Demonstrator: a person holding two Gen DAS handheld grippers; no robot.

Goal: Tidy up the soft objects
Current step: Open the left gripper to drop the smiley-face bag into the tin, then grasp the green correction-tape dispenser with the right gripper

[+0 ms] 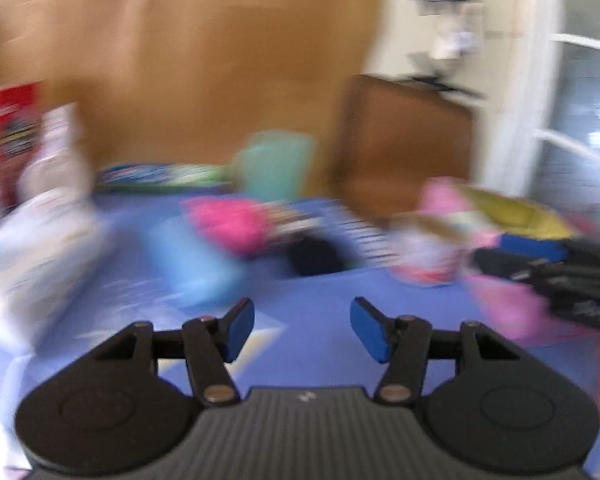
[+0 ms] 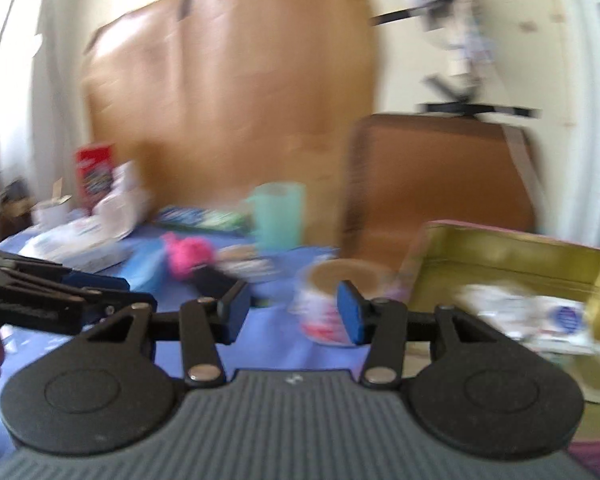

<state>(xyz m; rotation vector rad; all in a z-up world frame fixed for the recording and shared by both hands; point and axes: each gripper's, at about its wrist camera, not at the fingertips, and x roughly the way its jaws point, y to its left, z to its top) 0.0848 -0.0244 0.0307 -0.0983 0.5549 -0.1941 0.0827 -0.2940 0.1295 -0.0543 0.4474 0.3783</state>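
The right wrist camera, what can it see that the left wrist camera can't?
Only the right wrist view looks inside the yellow box, with white packets lying in it, and it catches the left claw from the side.

Only the left wrist view shows striped cloth and the pink cloth under the right claw's black body.

Both show an open claw up front, the blue mat, a bright pink soft thing, the green cup and brown cardboard. Everything is blurry.
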